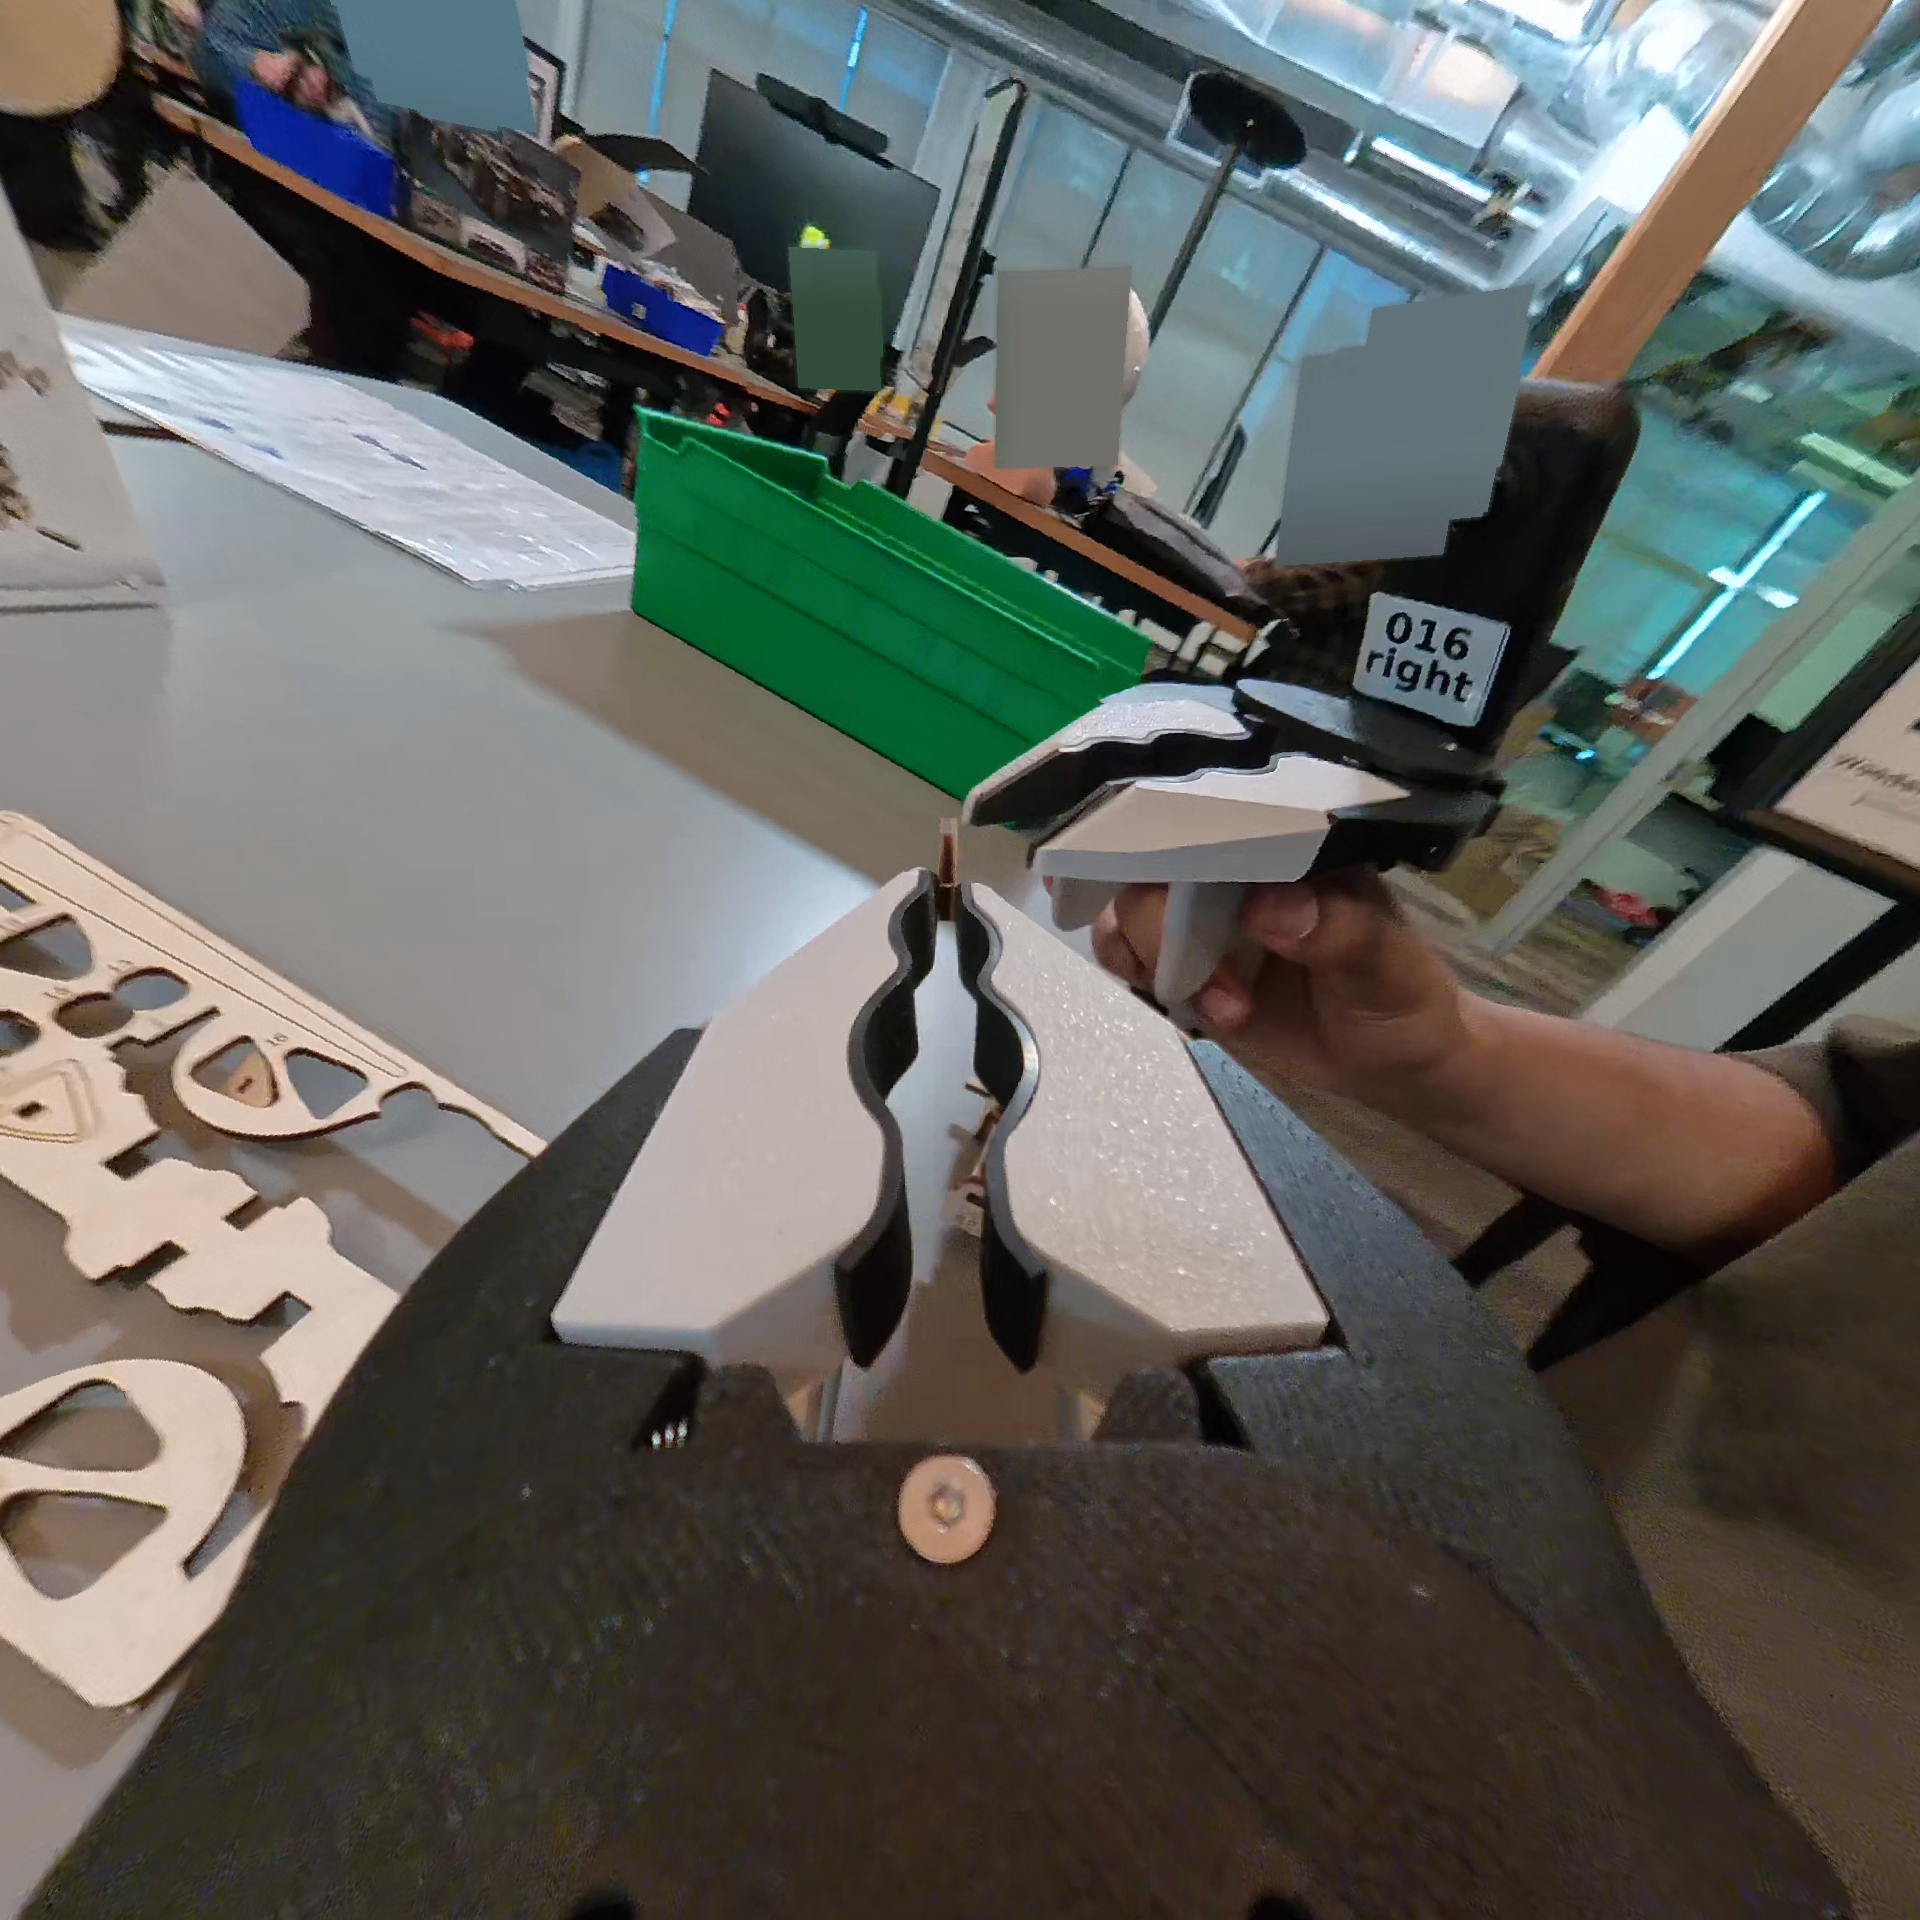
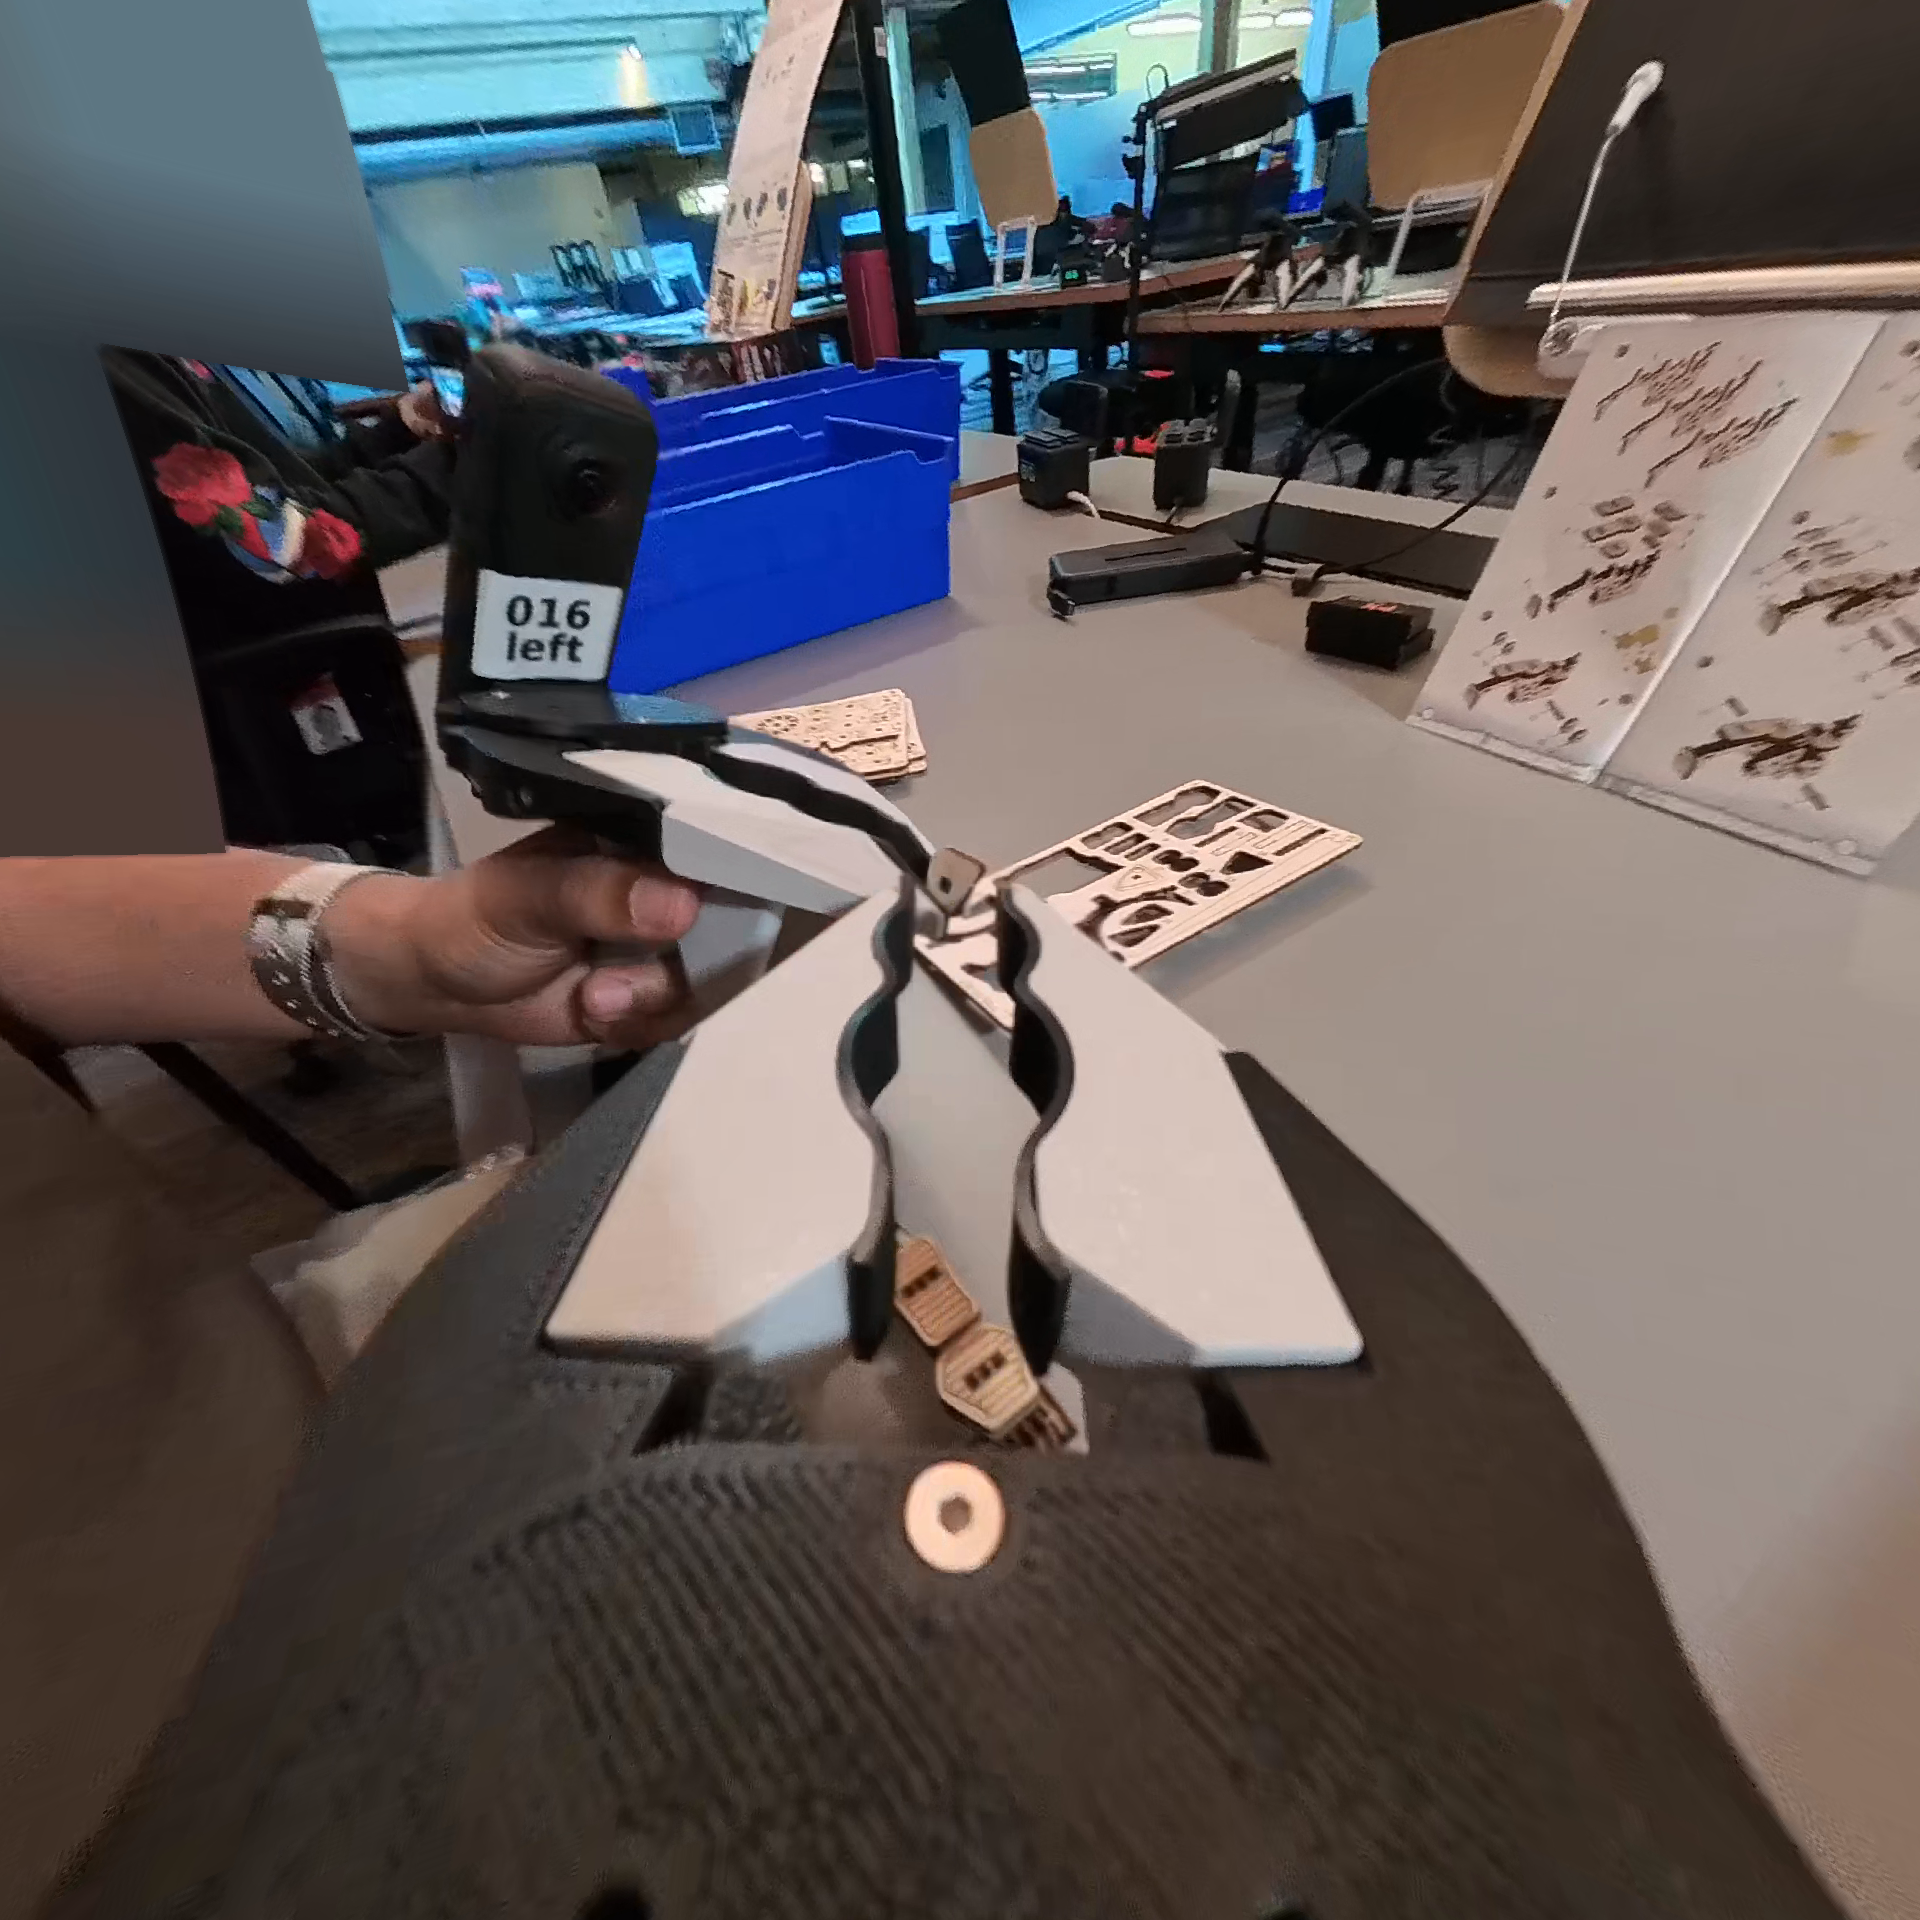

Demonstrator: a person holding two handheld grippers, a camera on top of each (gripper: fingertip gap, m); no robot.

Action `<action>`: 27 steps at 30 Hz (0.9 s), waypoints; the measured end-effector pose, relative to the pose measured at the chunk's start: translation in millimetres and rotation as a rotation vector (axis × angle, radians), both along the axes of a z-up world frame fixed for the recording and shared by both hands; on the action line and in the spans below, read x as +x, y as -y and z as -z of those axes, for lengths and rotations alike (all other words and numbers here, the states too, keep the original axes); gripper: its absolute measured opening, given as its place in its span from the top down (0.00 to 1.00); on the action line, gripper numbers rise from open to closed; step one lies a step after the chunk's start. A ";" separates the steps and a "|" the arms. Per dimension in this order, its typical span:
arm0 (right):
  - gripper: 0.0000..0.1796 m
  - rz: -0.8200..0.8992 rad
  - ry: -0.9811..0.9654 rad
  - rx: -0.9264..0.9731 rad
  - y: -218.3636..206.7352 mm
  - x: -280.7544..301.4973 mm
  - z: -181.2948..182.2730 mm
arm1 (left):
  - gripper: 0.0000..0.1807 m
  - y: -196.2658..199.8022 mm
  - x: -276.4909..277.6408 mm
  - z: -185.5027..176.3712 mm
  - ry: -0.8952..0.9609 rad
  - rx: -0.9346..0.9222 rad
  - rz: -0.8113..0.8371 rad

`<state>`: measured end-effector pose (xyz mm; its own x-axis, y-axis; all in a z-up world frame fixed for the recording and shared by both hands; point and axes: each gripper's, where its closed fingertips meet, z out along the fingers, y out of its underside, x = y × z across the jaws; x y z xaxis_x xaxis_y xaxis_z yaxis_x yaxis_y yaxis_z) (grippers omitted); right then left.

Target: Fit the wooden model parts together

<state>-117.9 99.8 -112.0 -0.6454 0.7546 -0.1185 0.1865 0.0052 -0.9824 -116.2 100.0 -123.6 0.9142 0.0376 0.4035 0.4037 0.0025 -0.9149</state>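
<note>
**Left gripper pinching a wooden part at its tips**

The left gripper [image 1: 943,902] is reaching forward above the grey table [image 1: 343,748], its jaws nipping a small wooden part [image 2: 954,871] that is standing edge-on and upright in the left wrist view. The right gripper [image 2: 956,914] is coming in from the right, level, jaws narrowly parted around nothing. A cut-out sheet [image 2: 1195,862] is lying flat beyond.

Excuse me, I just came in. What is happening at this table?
A person holds a two-finger tool in each hand, above a grey table. The left tool pinches a small wooden piece at its tips. The right tool is open, right next to that piece and not gripping it. A punched-out wooden sheet lies flat on the table beyond them.
</note>
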 end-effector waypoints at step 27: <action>0.95 -0.009 0.055 -0.125 0.7 2.6 -6.6 | 0.94 -3.1 12.6 -3.7 -0.277 -0.042 -0.057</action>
<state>-115.3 99.1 -105.4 -0.6417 0.7261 -0.2469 0.2407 -0.1151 -0.9638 -103.7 103.1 -119.9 0.9854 0.1033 0.1354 0.1384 -0.0224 -0.9901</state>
